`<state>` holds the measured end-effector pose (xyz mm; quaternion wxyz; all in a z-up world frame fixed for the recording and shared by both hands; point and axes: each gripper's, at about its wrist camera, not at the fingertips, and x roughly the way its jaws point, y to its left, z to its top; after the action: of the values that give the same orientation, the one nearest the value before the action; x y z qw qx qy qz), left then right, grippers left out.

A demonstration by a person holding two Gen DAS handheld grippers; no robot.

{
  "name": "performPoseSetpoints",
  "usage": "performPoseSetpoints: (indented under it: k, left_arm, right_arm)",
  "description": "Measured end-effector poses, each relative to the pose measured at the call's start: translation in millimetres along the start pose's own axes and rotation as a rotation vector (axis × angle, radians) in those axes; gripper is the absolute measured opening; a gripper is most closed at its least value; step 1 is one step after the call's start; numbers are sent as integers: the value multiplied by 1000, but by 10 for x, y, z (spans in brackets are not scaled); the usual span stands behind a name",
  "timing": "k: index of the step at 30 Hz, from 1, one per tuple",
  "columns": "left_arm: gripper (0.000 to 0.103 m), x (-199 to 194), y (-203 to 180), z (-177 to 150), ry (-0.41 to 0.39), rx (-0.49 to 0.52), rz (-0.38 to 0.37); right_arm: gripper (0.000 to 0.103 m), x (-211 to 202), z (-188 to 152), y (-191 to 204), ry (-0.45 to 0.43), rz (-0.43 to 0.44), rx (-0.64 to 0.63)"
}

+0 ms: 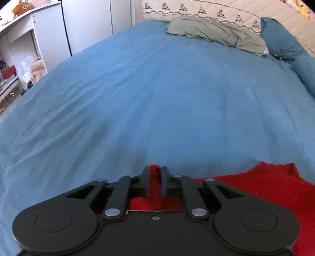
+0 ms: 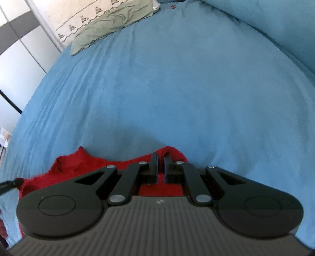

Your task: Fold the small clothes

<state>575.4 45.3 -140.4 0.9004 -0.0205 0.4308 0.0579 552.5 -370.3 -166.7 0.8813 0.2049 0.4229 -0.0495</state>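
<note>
A red knitted garment (image 1: 261,181) lies at the near edge of a blue bedspread (image 1: 157,98). My left gripper (image 1: 155,169) is shut on a bunched edge of the red garment, which pokes up between the fingers. In the right wrist view the same red garment (image 2: 78,163) spreads to the left under the tool. My right gripper (image 2: 161,157) is shut on another edge of it, near a raised red fold. Most of the garment is hidden under both tools.
A green pillow (image 1: 214,33) and a white embroidered pillow (image 1: 200,9) lie at the head of the bed. A blue bolster (image 1: 283,45) lies at the right. White cupboards and shelves (image 1: 39,39) stand to the left of the bed. The bedspread (image 2: 177,88) stretches ahead.
</note>
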Motion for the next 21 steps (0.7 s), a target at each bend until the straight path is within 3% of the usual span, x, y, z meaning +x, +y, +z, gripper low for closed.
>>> performPoseSetpoints:
  k: [1, 2, 4, 6, 10, 12, 15, 18, 21]
  left_arm:
    - [64, -55, 9, 6, -12, 3, 4]
    - [73, -127, 7, 10, -38, 13, 5]
    - [86, -318, 1, -17, -93, 51, 3]
    - [93, -519, -39, -63, -112, 94, -15]
    - [103, -897, -92, -266, -118, 162, -128]
    - [103, -1024, -110, -401, -99, 188, -168]
    - [103, -1071, -123, -734, -4, 192, -215]
    - [103, -960, -163, -1095, 102, 170, -233]
    - [103, -857, -345, -1358, 136, 231, -184]
  right_arm:
    - [31, -58, 28, 15, -10, 3, -13]
    - [56, -99, 35, 28, -26, 2, -26]
    - [96, -200, 62, 36, -44, 11, -43]
    - [98, -368, 40, 99, -98, 28, -84]
    - [99, -675, -92, 278, -112, 78, -193]
    - [103, -853, -241, 399, -127, 75, -276]
    - [103, -1049, -565, 547, -142, 56, -390]
    - [103, -1045, -875, 589, -86, 71, -403]
    - [103, -908, -1149, 526, -4, 48, -366]
